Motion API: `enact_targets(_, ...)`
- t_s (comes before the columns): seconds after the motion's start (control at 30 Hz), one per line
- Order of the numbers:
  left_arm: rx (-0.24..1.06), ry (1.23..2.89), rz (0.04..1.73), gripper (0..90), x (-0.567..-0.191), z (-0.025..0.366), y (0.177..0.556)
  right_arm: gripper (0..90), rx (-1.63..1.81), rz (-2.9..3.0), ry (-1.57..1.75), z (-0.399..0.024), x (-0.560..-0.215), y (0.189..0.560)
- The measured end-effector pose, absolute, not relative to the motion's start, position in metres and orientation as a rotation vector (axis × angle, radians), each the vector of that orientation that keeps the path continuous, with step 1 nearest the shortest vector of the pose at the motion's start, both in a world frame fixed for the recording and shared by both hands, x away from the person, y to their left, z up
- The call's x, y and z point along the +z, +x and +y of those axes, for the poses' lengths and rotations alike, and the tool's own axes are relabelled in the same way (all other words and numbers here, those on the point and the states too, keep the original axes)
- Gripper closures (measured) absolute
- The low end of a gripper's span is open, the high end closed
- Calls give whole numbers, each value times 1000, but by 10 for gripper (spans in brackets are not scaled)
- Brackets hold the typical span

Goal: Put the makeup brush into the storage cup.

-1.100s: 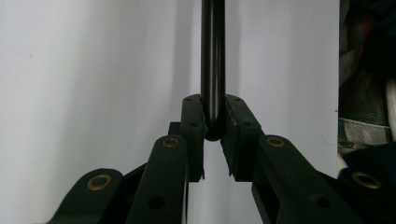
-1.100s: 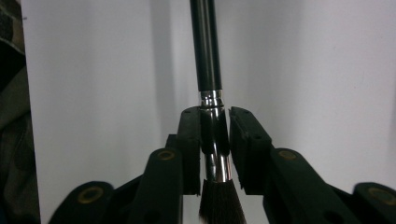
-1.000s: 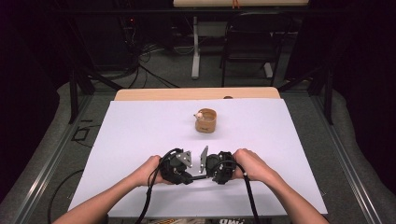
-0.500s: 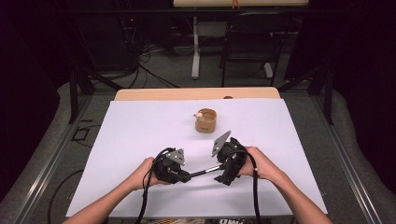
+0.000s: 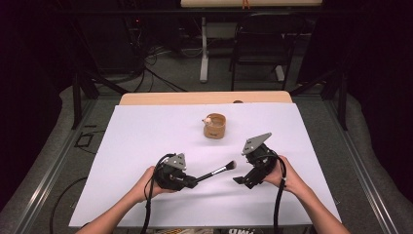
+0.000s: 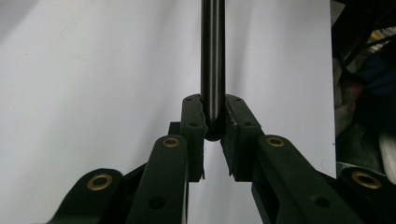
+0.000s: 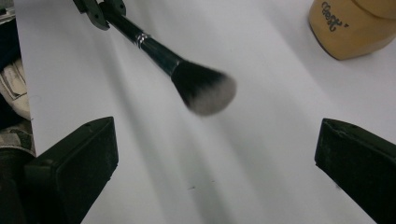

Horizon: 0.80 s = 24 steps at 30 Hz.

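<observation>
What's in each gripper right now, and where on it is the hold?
The left gripper clamps the makeup brush at the butt end of its black handle. The right gripper holds nothing; its fingers stand wide open.

High view: above near edge, facing forward-down over table [image 5: 146, 131]. Gripper views: close, low along jaws. All three share the brush [image 5: 216, 171] [image 6: 213, 70] [image 7: 187, 79].

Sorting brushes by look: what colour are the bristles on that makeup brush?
Dark at the base, pale grey-white at the tips of the bristles; clearest in the right gripper view.
</observation>
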<state>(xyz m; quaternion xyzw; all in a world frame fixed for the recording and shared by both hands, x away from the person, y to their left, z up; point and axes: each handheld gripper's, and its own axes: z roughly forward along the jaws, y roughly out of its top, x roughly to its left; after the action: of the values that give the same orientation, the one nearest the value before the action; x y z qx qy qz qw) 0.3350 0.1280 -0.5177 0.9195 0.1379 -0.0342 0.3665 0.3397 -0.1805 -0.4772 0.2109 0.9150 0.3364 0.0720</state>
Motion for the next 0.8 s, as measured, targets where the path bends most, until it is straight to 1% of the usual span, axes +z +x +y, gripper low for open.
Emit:
enact_targets(0.2, -78, 2346, 367, 797, -518, 131, 335, 0, 1004, 2742, 669, -188, -489, 334)
enact_targets(0.43, -68, 2295, 374, 797, -516, 134, 333, 0, 1019, 2730, 725, -194, -495, 327)
enact_targets(0.8, -47, 2236, 373, 797, -515, 127, 327, 0, 1051, 2727, 741, -196, -498, 329)
